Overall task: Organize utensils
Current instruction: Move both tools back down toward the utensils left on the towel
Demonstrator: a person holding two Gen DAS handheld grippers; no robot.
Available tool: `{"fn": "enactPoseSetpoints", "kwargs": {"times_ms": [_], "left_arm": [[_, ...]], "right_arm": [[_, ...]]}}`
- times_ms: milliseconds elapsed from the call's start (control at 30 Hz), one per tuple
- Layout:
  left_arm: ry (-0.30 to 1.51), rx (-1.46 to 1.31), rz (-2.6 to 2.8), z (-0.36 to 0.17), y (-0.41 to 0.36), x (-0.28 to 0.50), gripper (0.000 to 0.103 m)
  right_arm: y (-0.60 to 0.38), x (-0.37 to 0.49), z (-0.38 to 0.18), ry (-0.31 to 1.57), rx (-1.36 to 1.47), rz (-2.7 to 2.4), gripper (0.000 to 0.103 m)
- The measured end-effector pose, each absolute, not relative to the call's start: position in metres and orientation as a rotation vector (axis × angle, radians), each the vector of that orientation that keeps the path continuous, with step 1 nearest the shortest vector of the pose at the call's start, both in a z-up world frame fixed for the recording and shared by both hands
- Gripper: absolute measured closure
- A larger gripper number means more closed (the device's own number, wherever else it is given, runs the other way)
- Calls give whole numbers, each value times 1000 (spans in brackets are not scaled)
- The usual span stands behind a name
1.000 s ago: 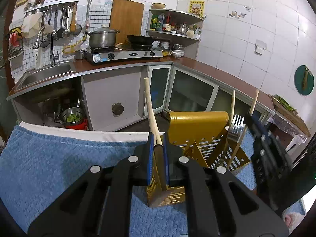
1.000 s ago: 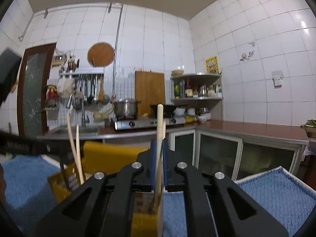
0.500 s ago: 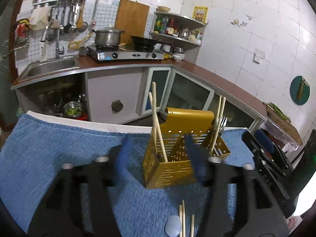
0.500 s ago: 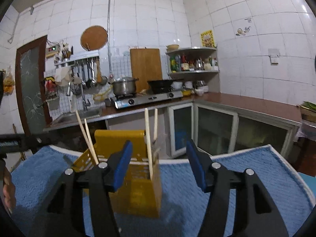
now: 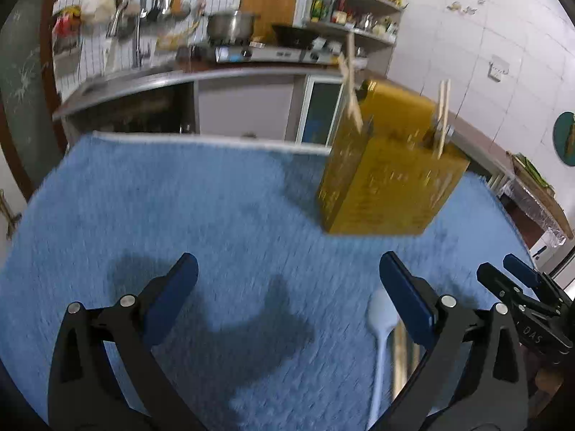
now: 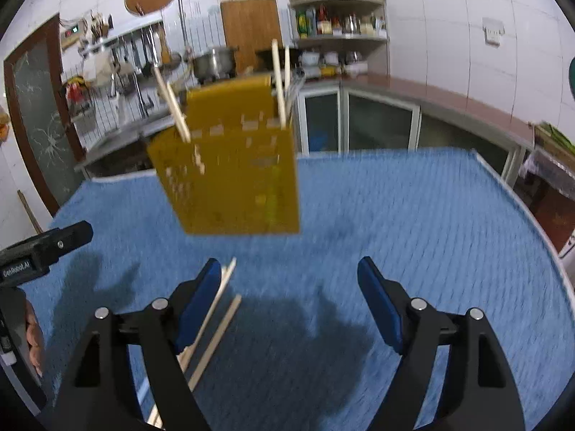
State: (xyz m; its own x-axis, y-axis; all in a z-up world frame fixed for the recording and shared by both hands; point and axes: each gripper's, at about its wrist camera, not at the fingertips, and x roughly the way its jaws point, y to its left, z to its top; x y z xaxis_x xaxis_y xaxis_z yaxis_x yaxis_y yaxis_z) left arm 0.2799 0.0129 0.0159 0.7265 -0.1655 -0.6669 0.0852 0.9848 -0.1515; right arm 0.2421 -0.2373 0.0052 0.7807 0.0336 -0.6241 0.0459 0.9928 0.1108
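Through the left wrist camera I see one yellow utensil holder [image 5: 388, 183] standing upright on the blue towel [image 5: 161, 208] that covers the worktop. It is a slotted box with a taller back panel, blurred here. Two pairs of wooden chopsticks stand in it: one pair [image 5: 350, 86] at its left corner, leaning, and one pair [image 5: 442, 118] at its right side. My left gripper [image 5: 287, 287] is short of the holder, its fingers [image 5: 172, 298] spreading wide apart with only bare towel between them. One white spoon [image 5: 381, 334] lies on the towel nearer to me than the holder, just inside the right finger. The other gripper shows at the right edge.

Through the right wrist camera the same holder [image 6: 230, 176] stands on the towel [image 6: 413, 215], up and left of centre. I count four chopsticks in it: two leaning out at its left [image 6: 172, 107], two nearly upright at its right [image 6: 280, 82]. My right gripper [image 6: 289, 301] is also opening, nothing between its fingers [image 6: 381, 305]. Loose chopsticks [image 6: 215, 327] lie on the towel in front of the holder, by the left finger and partly hidden by it; I make out at least two, the exact count unclear. A person's hand [image 6: 34, 337] shows at the left edge.
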Motion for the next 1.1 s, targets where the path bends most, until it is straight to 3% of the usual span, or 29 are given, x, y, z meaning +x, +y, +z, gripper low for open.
{"fn": "enactPoseSetpoints", "kwargs": {"times_ms": [233,533,767,800,900,1100], "left_arm": [[804,-130,-113,-21,26,271,5],[895,-85,-119,-47,24,277,5],[847,-18,-89,-42,19,272,5],[844,-16,-88,-41,19,271,5],[832,-27,-83,-38,22,270,5],[838,-45,-87,-33,22,272,5]], "right_arm": [[-220,240,-35,772,161,-27,26],[-198,252,-45,825,130,-25,28],[-182,262,-53,880,91,-39,59],[-180,262,-53,880,80,-44,71],[-175,263,-49,895,58,-40,94],[-168,271,-49,923,58,-46,93]]}}
